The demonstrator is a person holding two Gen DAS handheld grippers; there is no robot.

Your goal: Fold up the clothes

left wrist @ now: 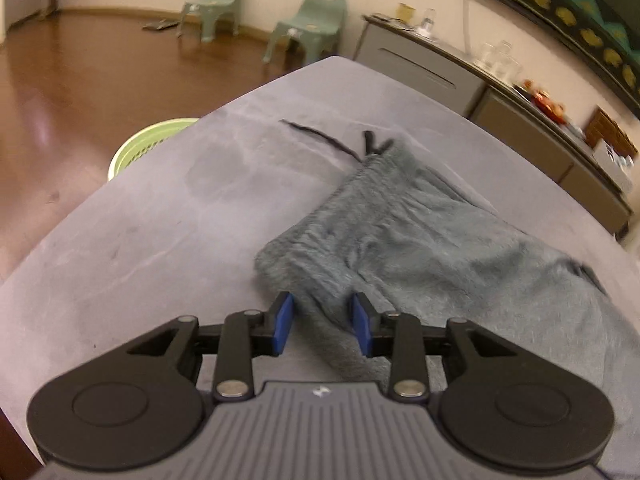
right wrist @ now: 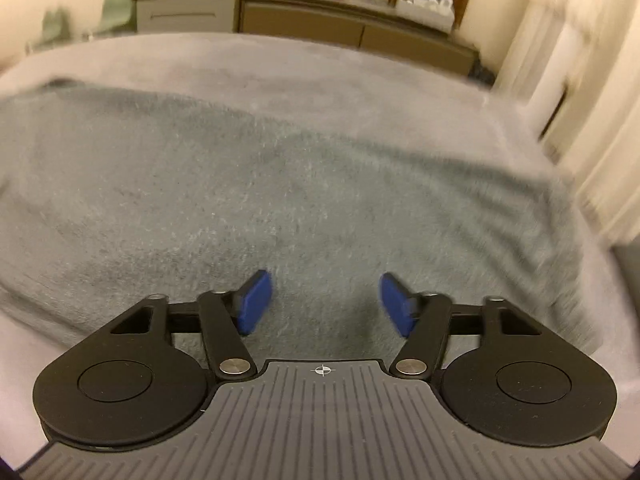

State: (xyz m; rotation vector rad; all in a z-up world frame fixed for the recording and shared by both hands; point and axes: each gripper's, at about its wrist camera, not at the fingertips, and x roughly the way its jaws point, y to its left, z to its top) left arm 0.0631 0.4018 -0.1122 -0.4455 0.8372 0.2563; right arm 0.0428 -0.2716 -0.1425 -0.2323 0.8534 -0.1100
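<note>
Grey fleece trousers (left wrist: 420,236) lie flat on the grey table (left wrist: 160,220), waistband toward the far corner with a black drawstring (left wrist: 320,138) trailing out. My left gripper (left wrist: 322,316) is open just above the near edge of the waistband end, with fabric between its blue pads (left wrist: 285,320). In the right wrist view the same garment (right wrist: 280,184) fills the frame. My right gripper (right wrist: 326,304) is open wide, low over the fabric, holding nothing.
A green laundry basket (left wrist: 140,148) stands on the floor past the table's left edge. Two green chairs (left wrist: 308,24) stand by the far wall. A long sideboard (left wrist: 520,120) with glassware runs behind the table, also in the right wrist view (right wrist: 340,28).
</note>
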